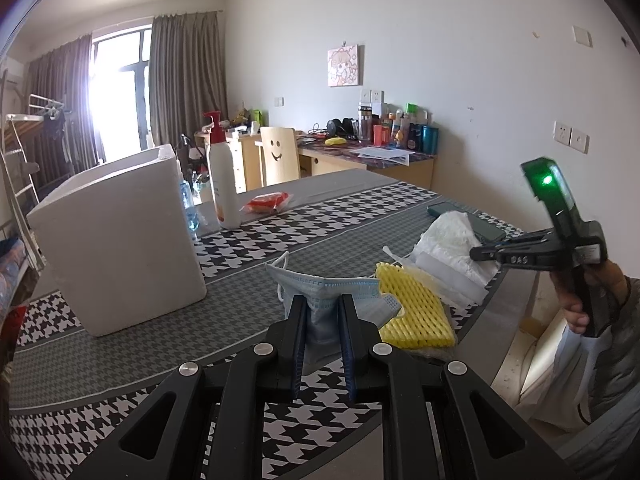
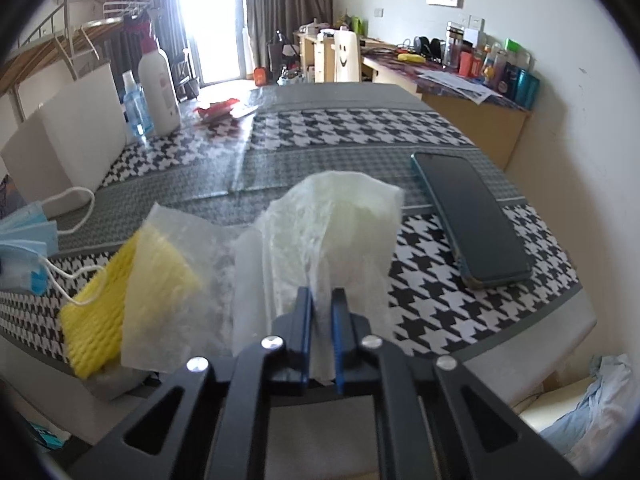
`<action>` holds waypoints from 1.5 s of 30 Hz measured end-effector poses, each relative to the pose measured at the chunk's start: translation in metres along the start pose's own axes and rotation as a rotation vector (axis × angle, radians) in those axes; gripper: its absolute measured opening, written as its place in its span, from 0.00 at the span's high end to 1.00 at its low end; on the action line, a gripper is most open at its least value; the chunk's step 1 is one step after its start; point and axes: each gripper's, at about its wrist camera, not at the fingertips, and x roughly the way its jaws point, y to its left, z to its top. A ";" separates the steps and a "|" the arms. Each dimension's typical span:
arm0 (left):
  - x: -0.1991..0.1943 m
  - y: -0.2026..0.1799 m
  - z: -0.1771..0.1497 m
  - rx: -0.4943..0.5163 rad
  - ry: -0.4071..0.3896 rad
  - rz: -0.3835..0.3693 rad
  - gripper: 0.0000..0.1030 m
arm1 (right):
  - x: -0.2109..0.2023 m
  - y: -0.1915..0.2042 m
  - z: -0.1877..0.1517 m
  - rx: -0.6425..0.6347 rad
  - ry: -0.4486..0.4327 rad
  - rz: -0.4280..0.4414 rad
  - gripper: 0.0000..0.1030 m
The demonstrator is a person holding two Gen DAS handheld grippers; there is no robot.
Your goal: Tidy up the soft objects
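Observation:
In the left wrist view my left gripper [image 1: 323, 300] is shut on a light blue face mask [image 1: 320, 284], which stands crumpled just above the houndstooth tablecloth [image 1: 256, 240]. A yellow foam net [image 1: 412, 308] lies right of it. Further right, a hand holds my right gripper [image 1: 478, 254] at a crumpled white tissue [image 1: 448, 236]. In the right wrist view my right gripper [image 2: 322, 292] is shut on the near edge of that white tissue [image 2: 332, 220]. The yellow foam net [image 2: 104, 292] lies to its left, partly under a clear plastic sheet [image 2: 160, 280]. The mask [image 2: 24, 248] shows at the far left.
A white foam box [image 1: 120, 240] stands on the table's left side, with a pump bottle [image 1: 222, 176] and a red packet [image 1: 268, 202] behind it. A dark phone [image 2: 472, 216] lies right of the tissue. The table's near edge [image 2: 520, 340] runs close to both grippers.

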 end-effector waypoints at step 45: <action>-0.017 0.013 0.007 -0.021 -0.042 0.054 0.84 | -0.112 0.045 0.101 -0.098 -0.354 0.121 0.97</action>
